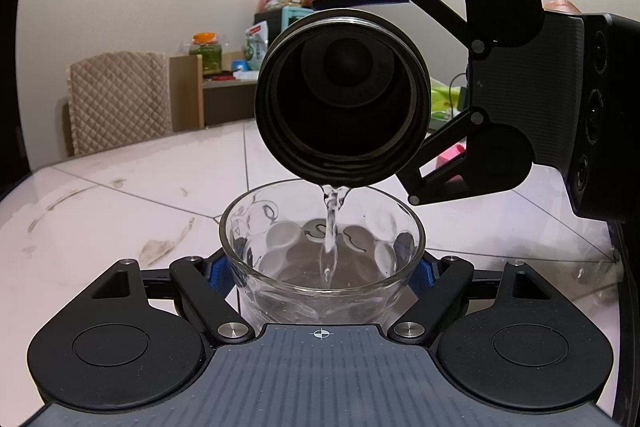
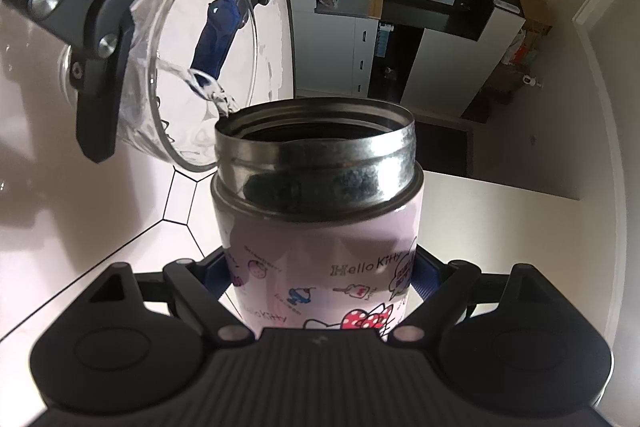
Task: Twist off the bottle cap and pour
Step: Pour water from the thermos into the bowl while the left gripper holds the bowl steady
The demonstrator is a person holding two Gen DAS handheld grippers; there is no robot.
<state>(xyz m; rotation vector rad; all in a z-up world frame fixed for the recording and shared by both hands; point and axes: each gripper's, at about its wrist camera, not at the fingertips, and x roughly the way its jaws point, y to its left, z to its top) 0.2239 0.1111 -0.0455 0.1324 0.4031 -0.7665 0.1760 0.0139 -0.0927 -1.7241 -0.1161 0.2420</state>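
While the left gripper clamps a clear glass bowl between its blue pads on the white tiled table, a thin stream of water falls into it. Just above, the uncapped bottle lies tipped, mouth toward the camera, lip over the bowl's far rim. Right gripper is closed on the bottle's pink cartoon-printed body. Farther back: quilted chair, shelf with jars.
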